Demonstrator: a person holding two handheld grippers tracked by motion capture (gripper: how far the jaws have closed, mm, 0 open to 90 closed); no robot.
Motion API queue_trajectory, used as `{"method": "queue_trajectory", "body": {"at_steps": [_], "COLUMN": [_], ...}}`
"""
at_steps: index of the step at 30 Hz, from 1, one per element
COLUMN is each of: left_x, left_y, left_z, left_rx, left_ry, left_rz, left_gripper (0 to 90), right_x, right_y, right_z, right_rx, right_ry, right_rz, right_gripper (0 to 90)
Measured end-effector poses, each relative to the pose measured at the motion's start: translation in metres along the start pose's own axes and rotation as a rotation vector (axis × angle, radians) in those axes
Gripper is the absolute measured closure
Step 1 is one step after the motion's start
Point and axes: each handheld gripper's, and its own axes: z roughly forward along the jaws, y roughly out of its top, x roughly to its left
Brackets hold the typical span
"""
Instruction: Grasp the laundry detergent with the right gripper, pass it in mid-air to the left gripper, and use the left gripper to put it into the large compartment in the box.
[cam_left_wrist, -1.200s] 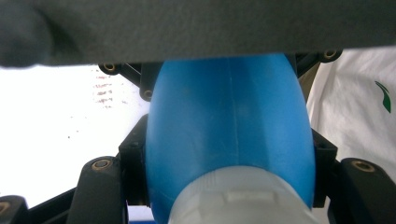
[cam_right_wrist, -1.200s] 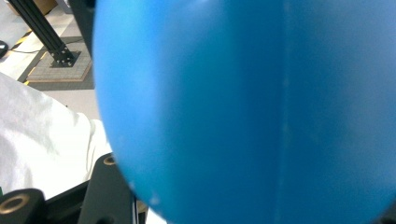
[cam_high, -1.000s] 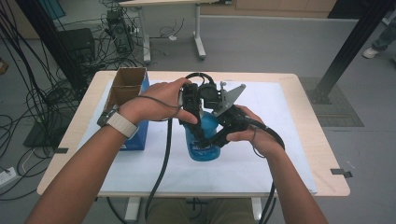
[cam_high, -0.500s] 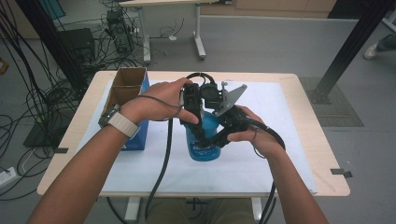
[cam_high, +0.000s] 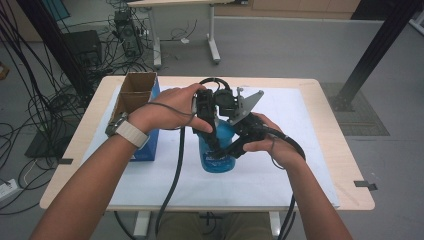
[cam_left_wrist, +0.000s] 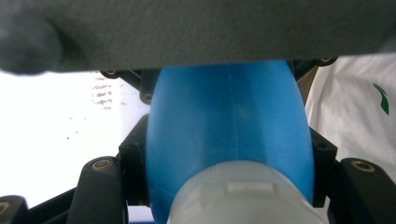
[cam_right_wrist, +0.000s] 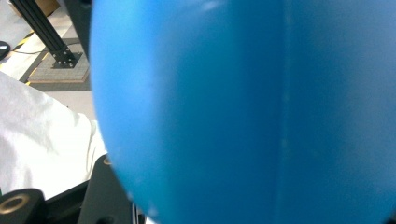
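A blue bottle (cam_high: 216, 150) stands upright near the middle of the white sheet (cam_high: 310, 150) that covers the table (cam_high: 345, 165), with both grippers meeting over its upper part. The left gripper (cam_high: 206, 117) comes down from above; in the left gripper view its jaws sit on either side of the pale cap (cam_left_wrist: 238, 196) and the blue shoulder just beyond it, seemingly clenched on the bottle's top. The right gripper (cam_high: 240, 142) reaches in from the side, and in the right gripper view the blue wall lies hard up against the camera with one jaw beside it, so it looks to be grasping the bottle's body, though the far jaw is out of sight. A blue box (cam_high: 137, 115) with open cardboard flaps stands apart to the left.

The step in hand appears to be working the cap while the body is held steady. The next move likely calls for a firm hold from the side and a clean twist from above, with the bottle kept upright.
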Motion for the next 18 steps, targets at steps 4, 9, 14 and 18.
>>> {"method": "queue_trajectory", "body": {"at_steps": [4, 9, 14, 18], "left_x": [-0.001, 0.001, 0.003, 0.005], "left_y": [0.002, -0.001, -0.005, -0.007], "left_z": [-0.002, -0.005, -0.008, -0.010], "left_rx": [0.005, 0.006, 0.006, 0.004], "left_ry": [0.008, 0.010, 0.022, 0.027], "left_rz": [0.000, -0.016, -0.040, -0.061], "left_gripper": [37.9, 37.9, 37.9, 37.8], "right_x": [0.000, -0.002, -0.002, -0.004], "right_y": [0.001, -0.004, -0.016, -0.028], "right_z": [-0.001, -0.007, -0.024, -0.036], "right_rx": [-0.002, 0.030, 0.130, 0.222], "right_ry": [0.002, -0.030, -0.040, -0.055], "right_rz": [-0.010, 0.002, 0.060, 0.147], "right_gripper": [41.8, 31.5, 21.3, 15.4]}}
